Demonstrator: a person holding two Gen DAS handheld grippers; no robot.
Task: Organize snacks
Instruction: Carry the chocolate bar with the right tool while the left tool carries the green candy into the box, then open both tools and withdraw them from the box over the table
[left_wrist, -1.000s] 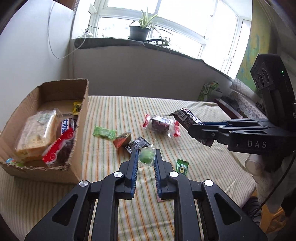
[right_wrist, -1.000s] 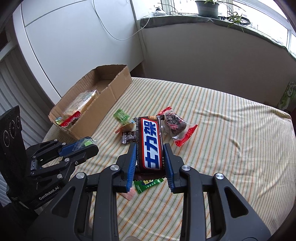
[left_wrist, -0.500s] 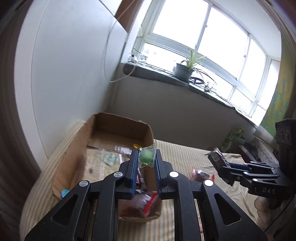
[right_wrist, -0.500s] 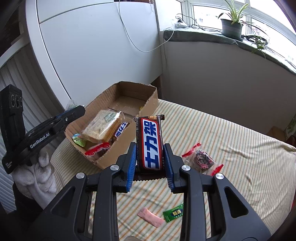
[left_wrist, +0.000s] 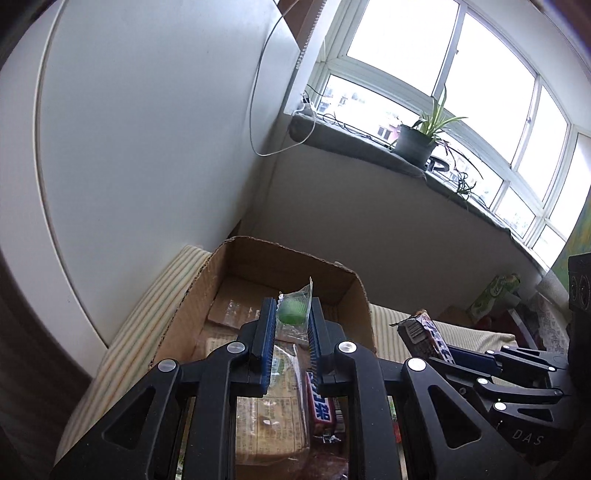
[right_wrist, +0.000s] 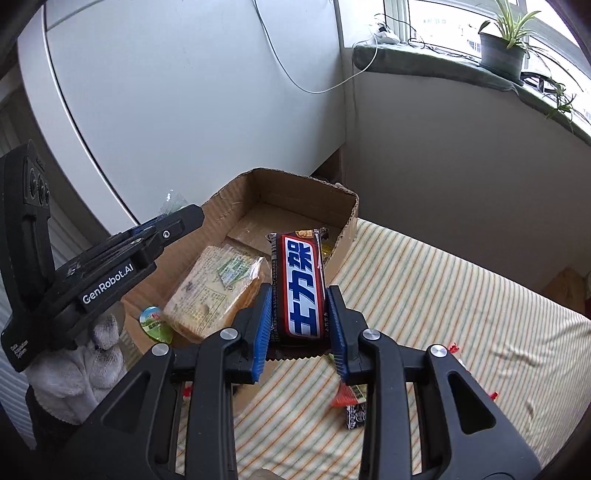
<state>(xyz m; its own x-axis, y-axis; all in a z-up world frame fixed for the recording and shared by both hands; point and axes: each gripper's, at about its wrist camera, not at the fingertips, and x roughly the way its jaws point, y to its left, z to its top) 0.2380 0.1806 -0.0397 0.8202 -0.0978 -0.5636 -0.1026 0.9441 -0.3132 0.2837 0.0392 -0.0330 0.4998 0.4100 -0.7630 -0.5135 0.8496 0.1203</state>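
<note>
My left gripper (left_wrist: 291, 317) is shut on a small green jelly candy (left_wrist: 291, 310) in clear wrap and holds it above the open cardboard box (left_wrist: 258, 258). My right gripper (right_wrist: 299, 299) is shut on a brown chocolate bar (right_wrist: 301, 284) with a red and blue label, held above the box's right edge. The box (right_wrist: 295, 184) holds a wrapped sandwich cake (right_wrist: 214, 291), a small round jelly cup (right_wrist: 155, 321) and another chocolate bar (left_wrist: 321, 402). The left gripper (right_wrist: 173, 225) shows from the side in the right wrist view, and the right gripper (left_wrist: 458, 354) in the left wrist view.
The box stands on a striped tablecloth (right_wrist: 461, 314) against a white wall. Small loose snacks (right_wrist: 351, 402) lie on the cloth under my right gripper. A potted plant (right_wrist: 504, 48) stands on the windowsill behind. A green carton (left_wrist: 495, 295) stands at the far right.
Both grippers have risen from the cloth and moved left toward the box, each still holding its snack. They now hang over the box.
</note>
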